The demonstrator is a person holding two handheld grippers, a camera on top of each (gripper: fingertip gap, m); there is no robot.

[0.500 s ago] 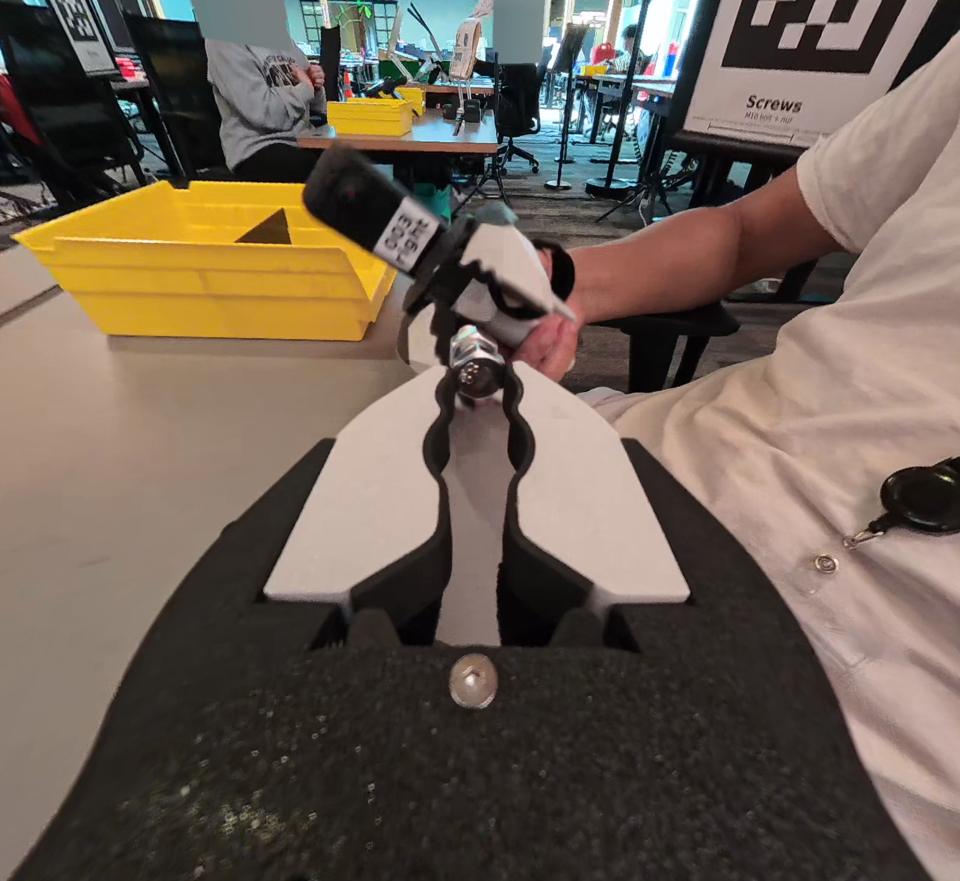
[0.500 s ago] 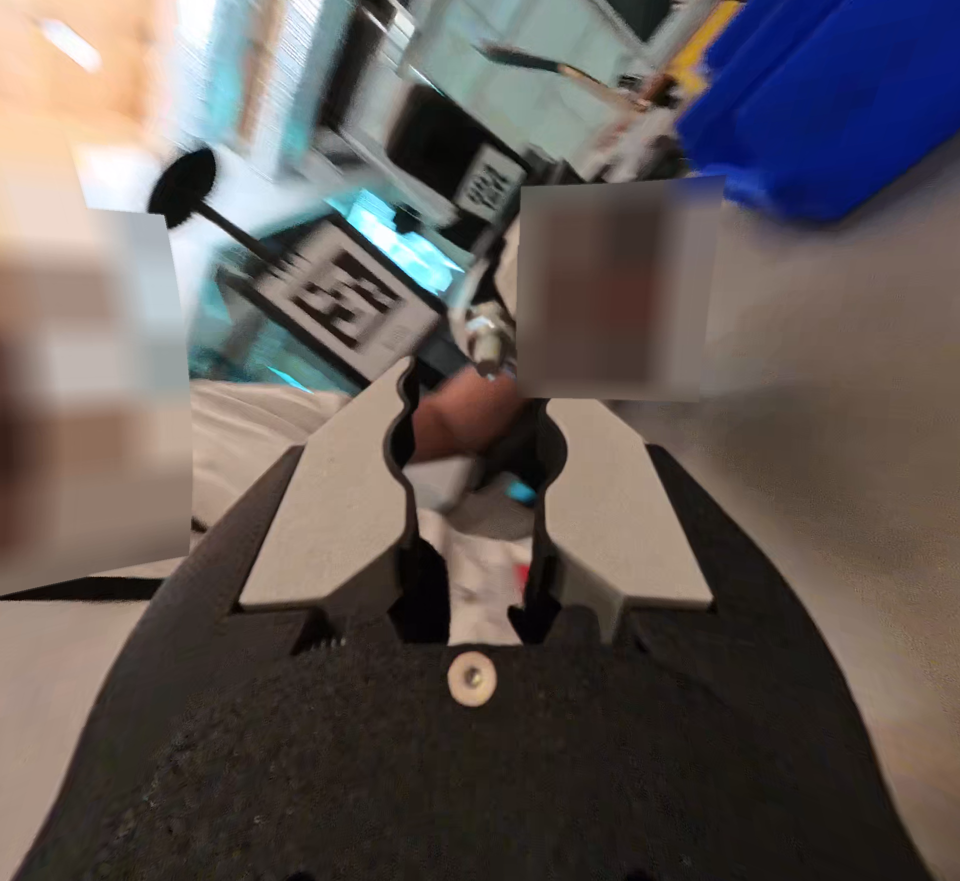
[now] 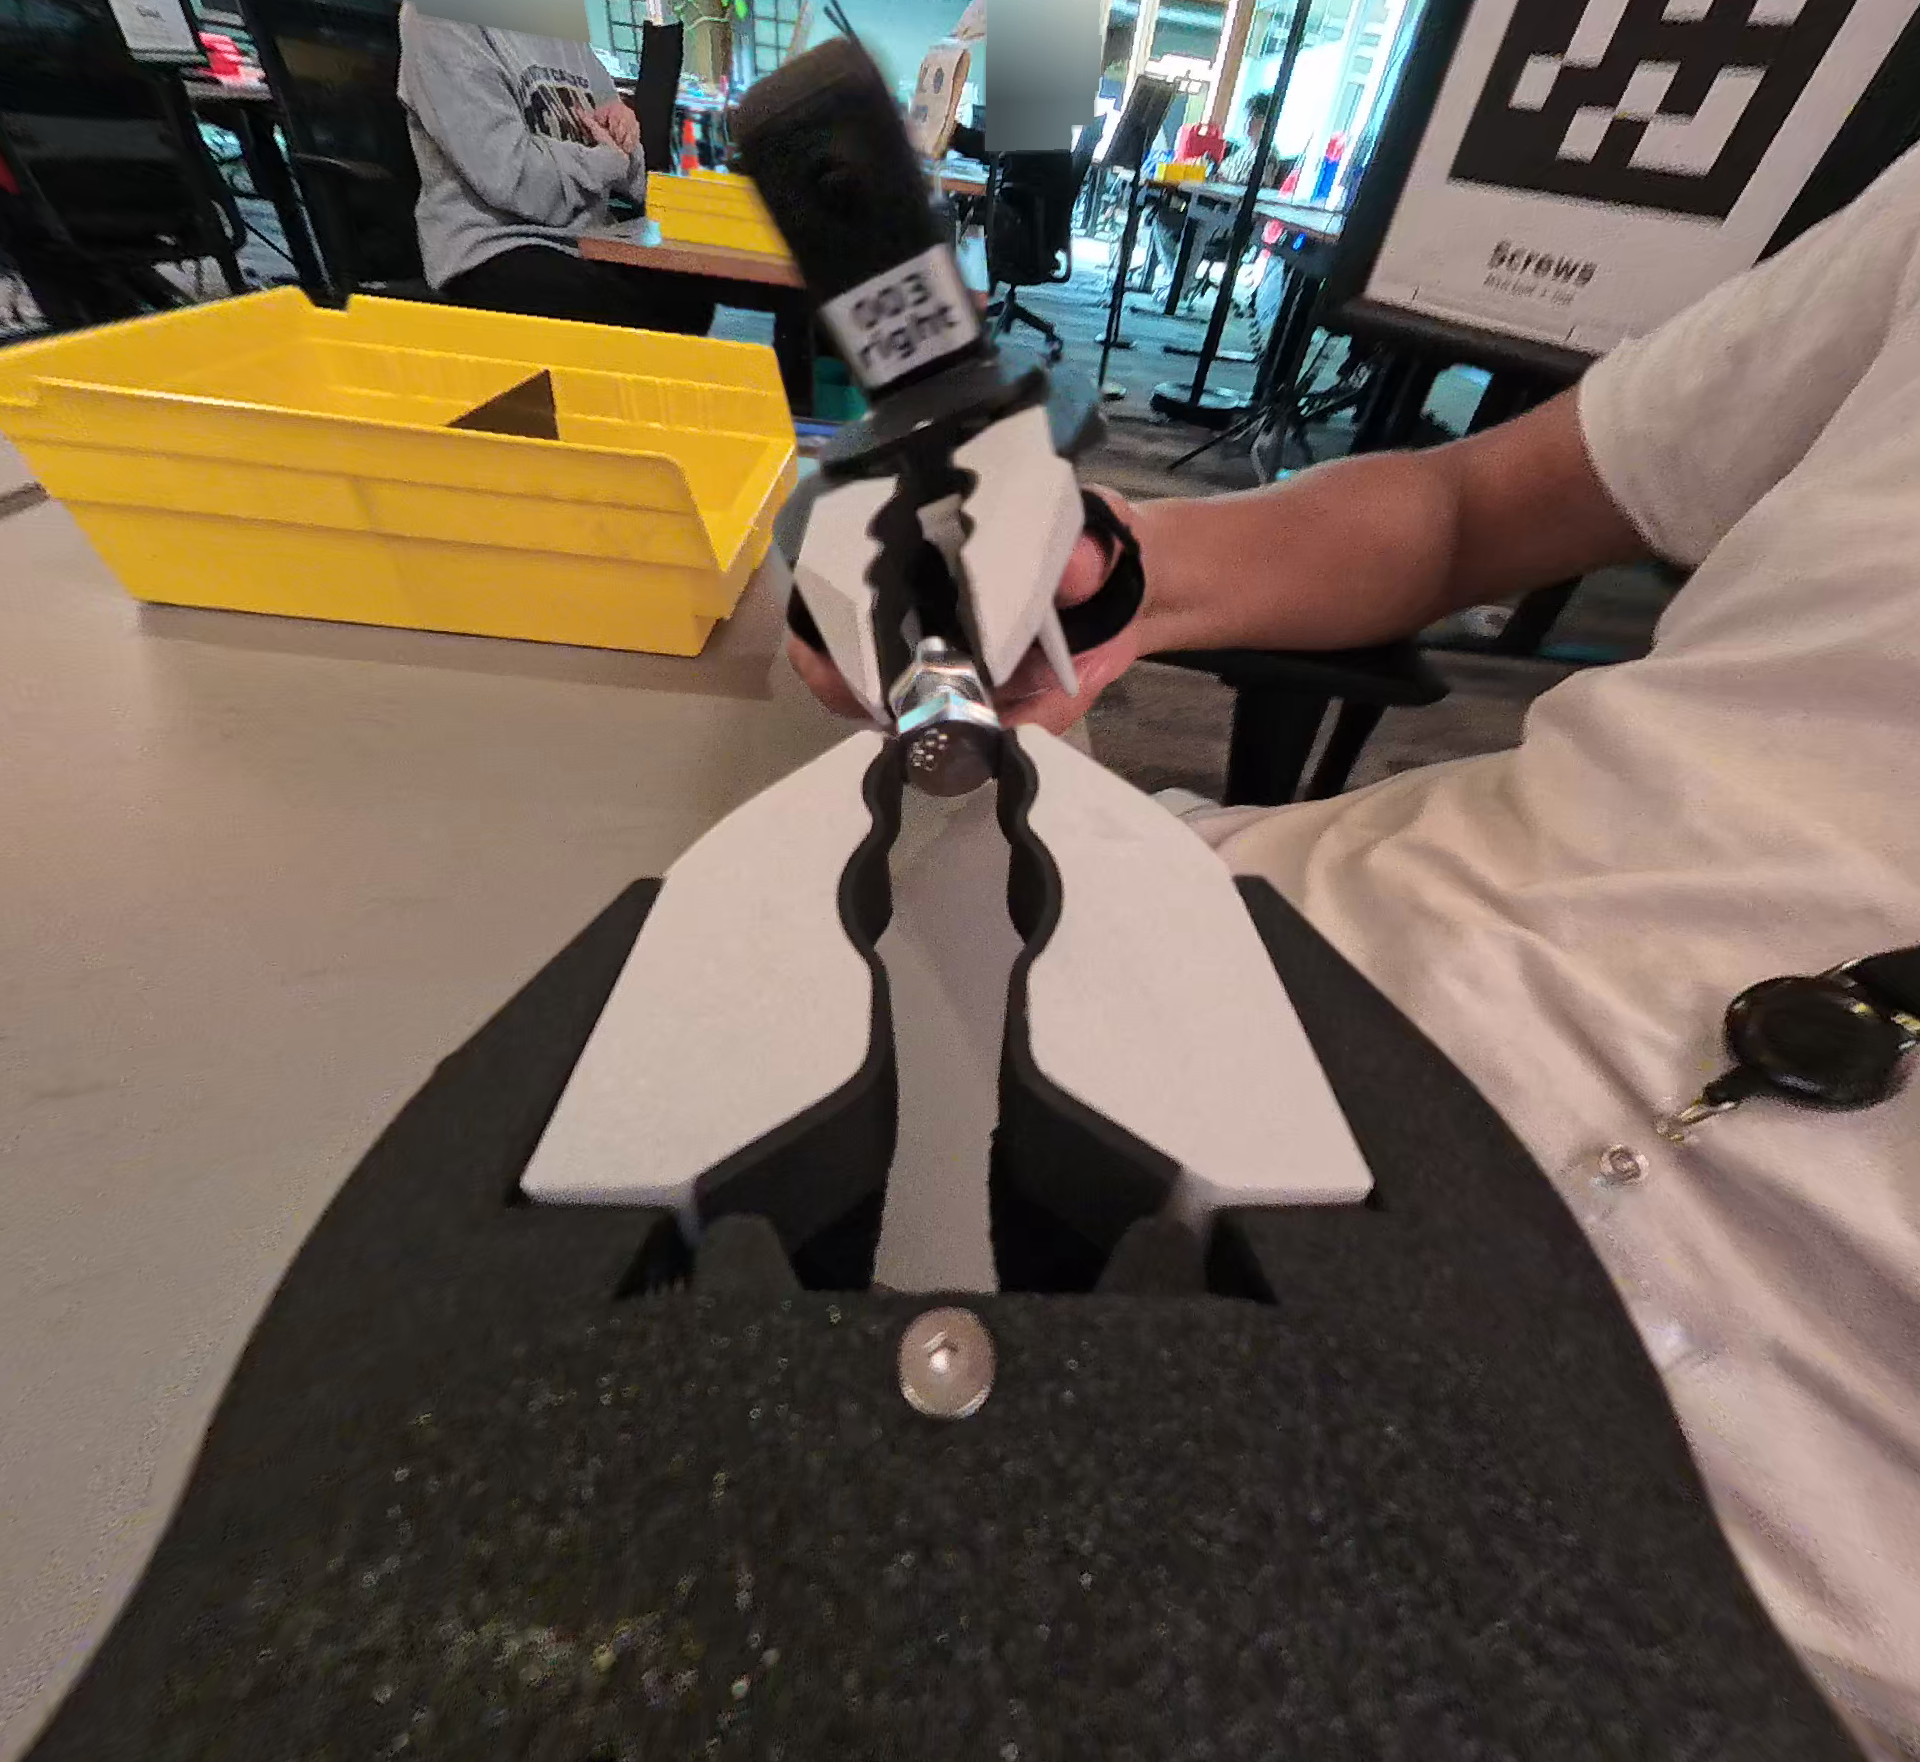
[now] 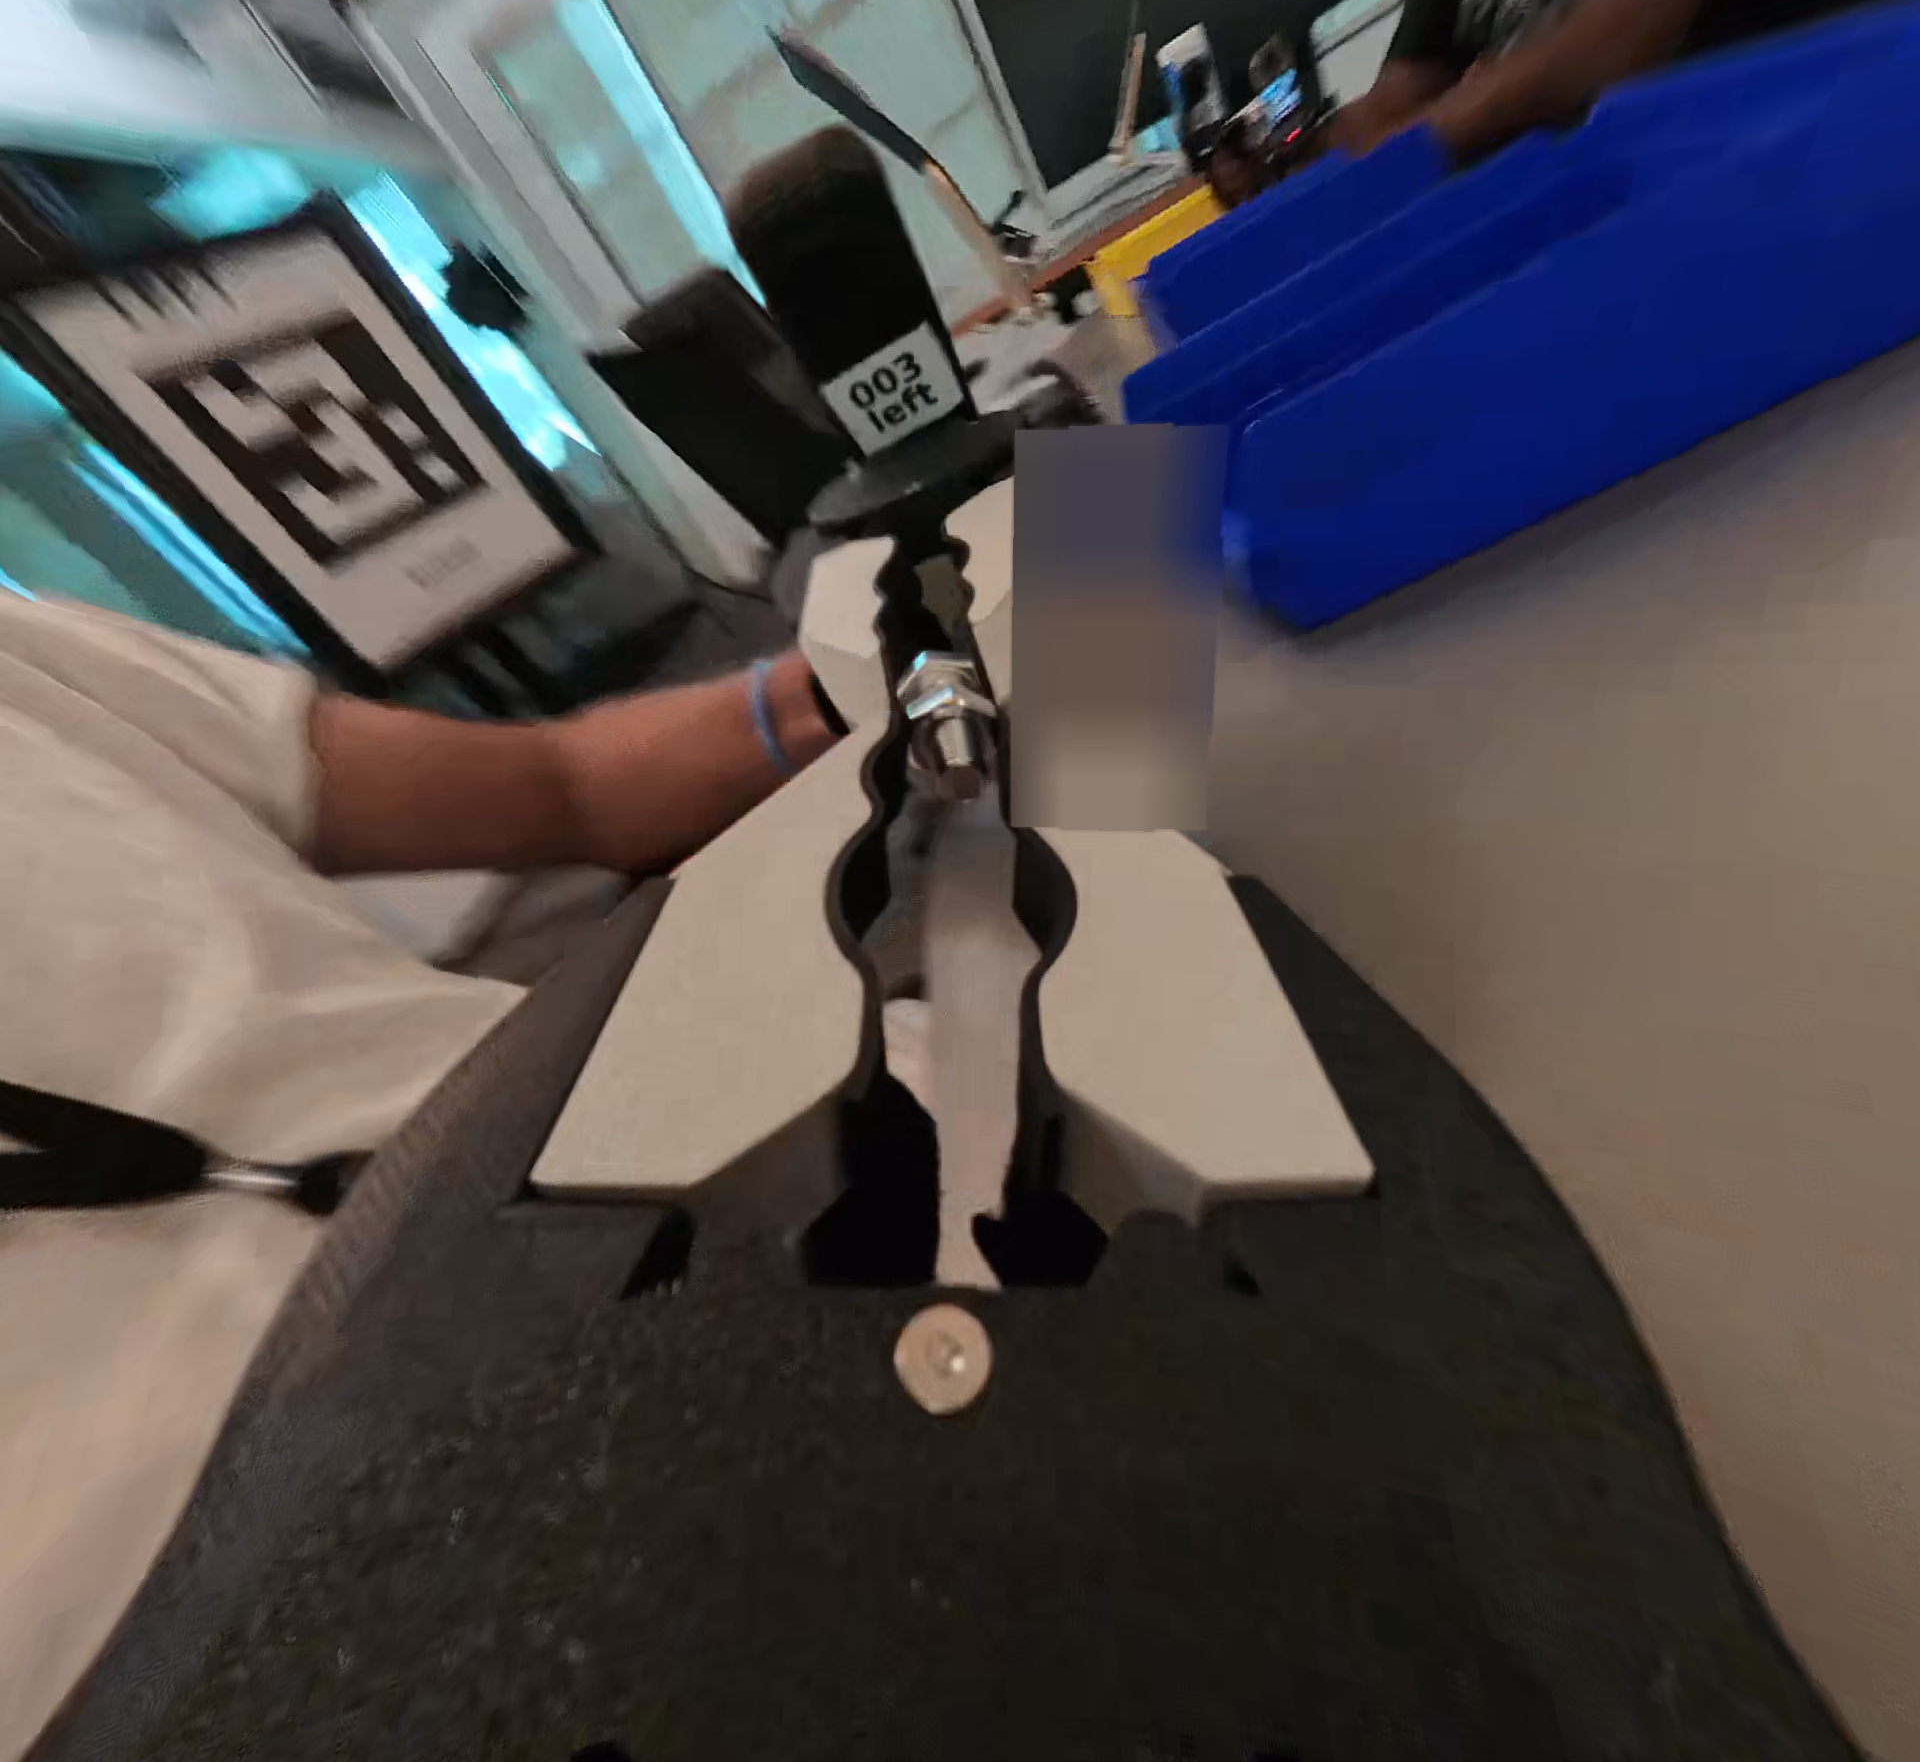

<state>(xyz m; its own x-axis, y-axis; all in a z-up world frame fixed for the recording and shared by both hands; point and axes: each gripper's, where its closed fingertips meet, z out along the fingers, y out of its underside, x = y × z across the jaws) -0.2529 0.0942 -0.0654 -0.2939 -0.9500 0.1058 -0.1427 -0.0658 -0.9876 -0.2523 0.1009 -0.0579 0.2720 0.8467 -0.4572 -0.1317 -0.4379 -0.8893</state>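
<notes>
The left gripper (image 3: 943, 767) grips the head of a shiny steel hex bolt (image 3: 940, 756); its black jaws press on the two sides of the round head. The right gripper (image 3: 940, 673) comes from the opposite side and points toward the left one. Its jaws are closed on a silver hex nut (image 3: 935, 686) that sits on the threaded shaft of the same bolt, right behind the head. In the right wrist view the nut (image 4: 940, 682) and the bolt end (image 4: 954, 751) show between the fingertips, but a blurred patch covers the right finger, so the contact on that side I cannot tell from there. The bolt is held in the air above the front edge of the grey bench (image 3: 260, 881), between the two grippers.

A yellow plastic bin (image 3: 416, 507) stands on the bench at the left, well apart from the bolt. A blue plastic bin (image 4: 1507, 424) stands on the bench on the other side. A black-and-white marker board (image 3: 1683, 50) stands behind the person's arm (image 3: 1351, 549).
</notes>
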